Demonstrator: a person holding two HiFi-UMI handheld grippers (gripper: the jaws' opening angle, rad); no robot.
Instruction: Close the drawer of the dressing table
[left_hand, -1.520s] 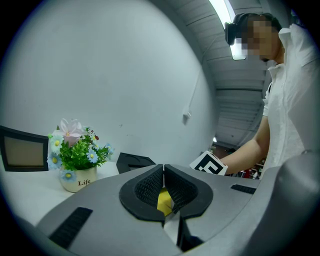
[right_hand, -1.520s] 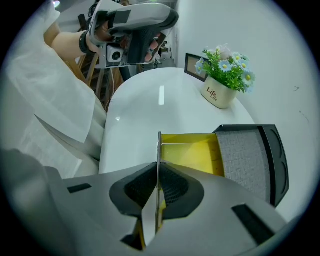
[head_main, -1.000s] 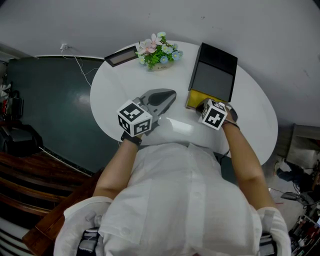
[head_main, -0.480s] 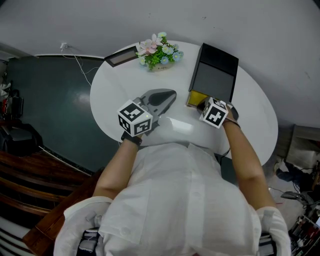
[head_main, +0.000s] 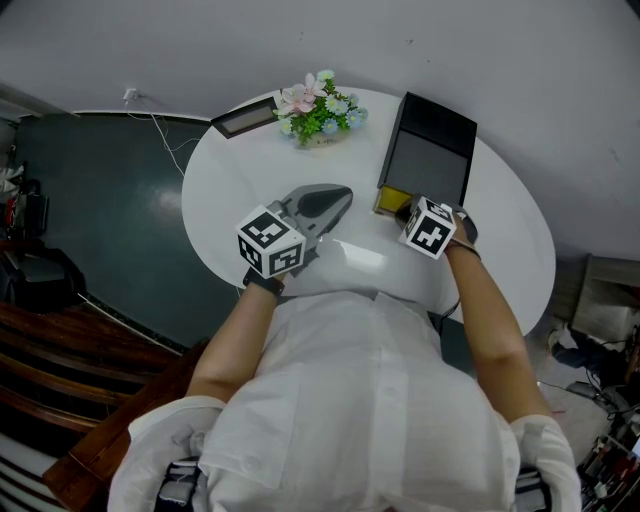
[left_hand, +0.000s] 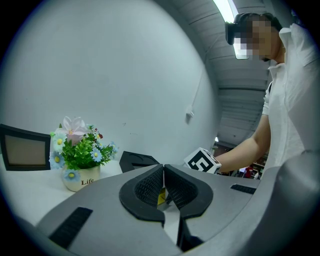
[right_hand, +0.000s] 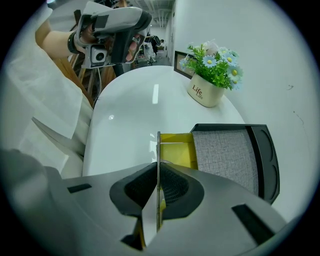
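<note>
Yellow drawer (head_main: 389, 199) stands partly pulled out of the near end of the dressing table (head_main: 432, 148), a low dark box with a grey fabric top, sitting on the right side of the white table (head_main: 225, 205). In the right gripper view the drawer (right_hand: 178, 149) shows an open yellow tray, apparently empty, so my reading is that closing has barely begun, if at all. Right gripper (head_main: 407, 211) points steeply down at the drawer's near end, jaws (right_hand: 158, 186) pinched almost fully together on the thin upright front panel, seen edge-on between the pads. I judge that grip is there to give a firm hold on the panel so the drawer can be pushed straight back into the box without skewing; the push should run along the box's length, away from me. The box is light-looking and nothing braces it, so it may slide across the smooth top. Left gripper (head_main: 340, 192) hovers roughly level over bare table, well apart from the box, its pads (left_hand: 150, 186) brought together on nothing, which I take as parked clear of the work. Farther back, near the wall, a small pot of flowers (head_main: 321, 107) and a picture frame (head_main: 243, 116) stand out of the drawer's path.
</note>
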